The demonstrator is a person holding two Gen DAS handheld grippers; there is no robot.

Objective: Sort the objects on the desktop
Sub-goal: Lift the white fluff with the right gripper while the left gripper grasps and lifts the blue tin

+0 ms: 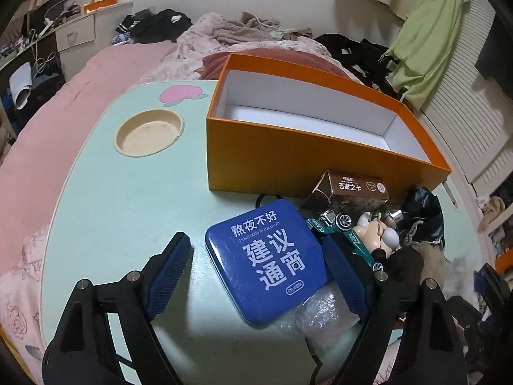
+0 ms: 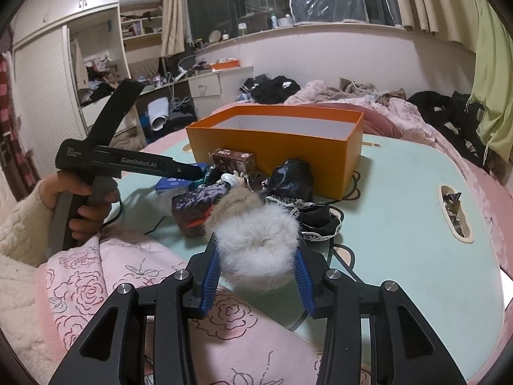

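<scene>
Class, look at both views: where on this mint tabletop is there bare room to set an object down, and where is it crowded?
Free: the table between the round recess, the orange box and the blue tin; also the strip between the box and the slot. Crowded: the pile before the box, around the toy car.

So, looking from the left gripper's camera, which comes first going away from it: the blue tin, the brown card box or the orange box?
1. blue tin: between the fingers of the left gripper.
2. brown card box: beyond the tin, to the right.
3. orange box: farthest, behind the card box, open and empty.
</scene>
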